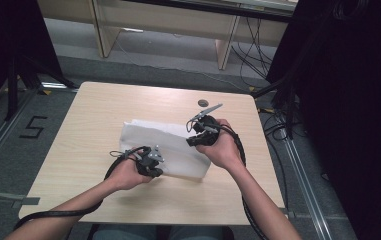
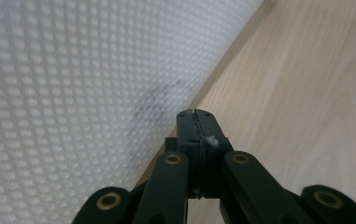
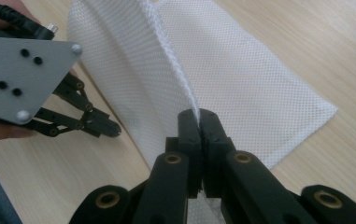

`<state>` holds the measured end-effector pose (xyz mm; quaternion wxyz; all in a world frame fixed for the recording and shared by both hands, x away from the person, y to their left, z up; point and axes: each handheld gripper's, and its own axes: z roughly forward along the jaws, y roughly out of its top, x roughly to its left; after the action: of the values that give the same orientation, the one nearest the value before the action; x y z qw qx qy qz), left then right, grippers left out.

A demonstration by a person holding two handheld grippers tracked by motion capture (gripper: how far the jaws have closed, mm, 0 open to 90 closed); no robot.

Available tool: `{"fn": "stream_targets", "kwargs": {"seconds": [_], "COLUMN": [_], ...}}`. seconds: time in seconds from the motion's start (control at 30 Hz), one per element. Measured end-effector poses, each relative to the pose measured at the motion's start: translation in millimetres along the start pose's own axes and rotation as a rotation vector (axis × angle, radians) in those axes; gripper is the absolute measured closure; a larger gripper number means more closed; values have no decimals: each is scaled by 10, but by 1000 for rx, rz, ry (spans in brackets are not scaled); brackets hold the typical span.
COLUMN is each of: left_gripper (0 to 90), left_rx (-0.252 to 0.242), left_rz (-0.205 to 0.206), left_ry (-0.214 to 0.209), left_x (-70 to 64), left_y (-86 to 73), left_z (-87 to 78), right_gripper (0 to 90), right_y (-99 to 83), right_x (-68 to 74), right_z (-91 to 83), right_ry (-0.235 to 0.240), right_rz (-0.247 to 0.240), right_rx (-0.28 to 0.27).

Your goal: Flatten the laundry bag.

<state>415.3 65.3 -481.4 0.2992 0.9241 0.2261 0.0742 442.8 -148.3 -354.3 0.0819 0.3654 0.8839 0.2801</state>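
White mesh cloth (image 1: 165,150) lies mid-table (image 1: 98,115), long axis running left–right. Right gripper (image 3: 199,114) clenched on raised cloth edge, lifting fold. Left gripper (image 2: 195,114) clamped shut, holding nothing visible – just beside cloth's near edge, nearer arm for next pinch.

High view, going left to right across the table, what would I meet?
Bare table edge → left tongs, at the white mesh cloth's near left edge → white mesh cloth → right tongs, over the cloth's right part → small dark round thing, farther back on the table.
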Motion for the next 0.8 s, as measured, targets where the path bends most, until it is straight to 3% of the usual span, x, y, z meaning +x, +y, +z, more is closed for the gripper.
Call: {"fn": "stream_targets", "kwargs": {"seconds": [0.03,0.13,0.17,0.23,0.27,0.3,0.33,0.37,0.4,0.67,0.8], "left_gripper": [892,893,893,893,893,893,893,893,892,884,875], "left_rx": [7,5,-4,-1,-13,-17,-20,-20,-11,-34,-29], "left_rz": [3,12,-11,-8,-36,-26,-41,-50,-31,-49,-49], "left_ry": [-1,7,9,14,19,24,31,29,46,85,74], "left_x": [14,44,38,65,63,88,99,114,150,217,212], "left_y": [-5,-1,1,10,10,15,17,24,45,98,67], "left_z": [3,24,43,67,90,104,116,132,136,180,141], "right_gripper": [899,899,900,899,899,899,899,899,899,898,898], "right_y": [-2,16,39,53,63,78,85,94,106,104,82], "right_x": [-12,-10,6,3,-1,-9,10,7,8,5,24], "right_z": [1,-17,-42,-43,-48,-50,-58,-61,-65,-60,-41], "right_ry": [-4,3,-3,2,-2,-6,4,-6,-7,-11,1], "right_rz": [-23,-20,-11,-17,-31,-47,-28,-39,-40,-46,-39], "right_rx": [-14,-17,-17,-22,-30,-35,-27,-34,-37,-46,-37]}}
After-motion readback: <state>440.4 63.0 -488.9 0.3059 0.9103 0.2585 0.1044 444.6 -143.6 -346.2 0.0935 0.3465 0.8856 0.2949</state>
